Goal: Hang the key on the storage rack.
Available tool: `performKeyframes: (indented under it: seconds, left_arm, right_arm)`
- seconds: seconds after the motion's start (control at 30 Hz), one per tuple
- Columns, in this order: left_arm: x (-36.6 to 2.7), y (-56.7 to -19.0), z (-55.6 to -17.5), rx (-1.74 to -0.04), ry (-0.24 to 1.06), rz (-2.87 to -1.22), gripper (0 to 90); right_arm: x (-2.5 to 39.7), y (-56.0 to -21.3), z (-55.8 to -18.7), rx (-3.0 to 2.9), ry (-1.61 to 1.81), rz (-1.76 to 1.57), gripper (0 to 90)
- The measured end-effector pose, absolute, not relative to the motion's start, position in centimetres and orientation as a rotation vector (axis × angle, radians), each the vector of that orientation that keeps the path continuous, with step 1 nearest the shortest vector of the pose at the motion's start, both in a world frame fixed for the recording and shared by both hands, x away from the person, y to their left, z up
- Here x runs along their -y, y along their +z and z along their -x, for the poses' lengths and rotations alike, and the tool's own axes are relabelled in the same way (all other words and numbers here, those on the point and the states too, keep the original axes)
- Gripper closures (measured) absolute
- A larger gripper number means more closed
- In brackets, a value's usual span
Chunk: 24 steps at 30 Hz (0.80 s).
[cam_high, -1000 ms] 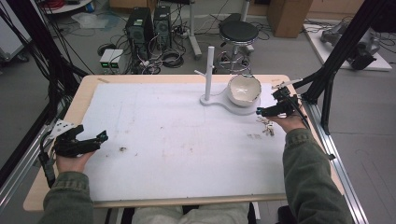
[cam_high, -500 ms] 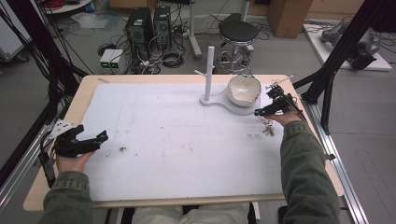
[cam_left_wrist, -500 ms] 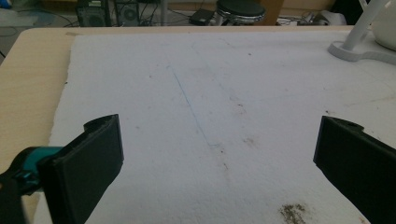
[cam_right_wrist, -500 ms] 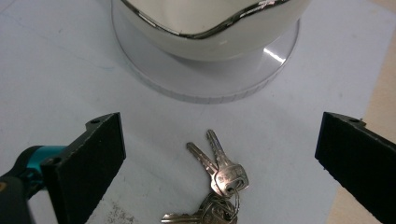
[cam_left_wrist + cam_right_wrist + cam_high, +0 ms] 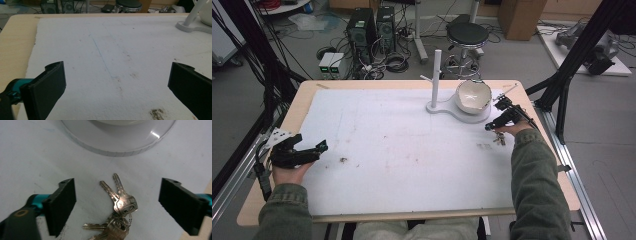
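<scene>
Right claw (image 5: 117, 205) moved nearer, straddling keys (image 5: 117, 210)

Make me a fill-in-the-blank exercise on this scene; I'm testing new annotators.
1. The bunch of keys lies on the white ____.
2. The right hand-held gripper has its jaws ____ on either side of the keys.
3. The left hand-held gripper holds ____.
4. On the white stand sits a ____.

Missing words: mat; open; nothing; bowl
</scene>
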State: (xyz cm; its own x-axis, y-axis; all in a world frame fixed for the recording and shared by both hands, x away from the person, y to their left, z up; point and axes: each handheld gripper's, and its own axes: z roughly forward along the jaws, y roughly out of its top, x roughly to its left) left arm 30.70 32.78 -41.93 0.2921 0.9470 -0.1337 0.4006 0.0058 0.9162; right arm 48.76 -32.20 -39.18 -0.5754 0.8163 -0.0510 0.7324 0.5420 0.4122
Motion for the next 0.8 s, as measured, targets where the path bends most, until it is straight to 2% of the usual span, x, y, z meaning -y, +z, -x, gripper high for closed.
performKeyframes:
  seconds: [0.13,0.3,0.8]
  left_arm:
    - [-32.8,-41.9,-30.7,-1.276,0.695,-1.573,2.0]
    - [-32.7,-41.9,-30.7,-1.275,0.695,-1.574,2.0]
    - [-32.4,-41.9,-30.8,-1.264,0.68,-1.586,2.0]
  right_arm:
    - [32.1,-39.4,-48.8,-2.553,0.482,-1.306,17.4]
    - [32.0,-39.8,-49.0,-2.573,0.45,-1.288,25.1]
    - [32.0,-40.7,-49.4,-2.596,0.351,-1.271,35.3]
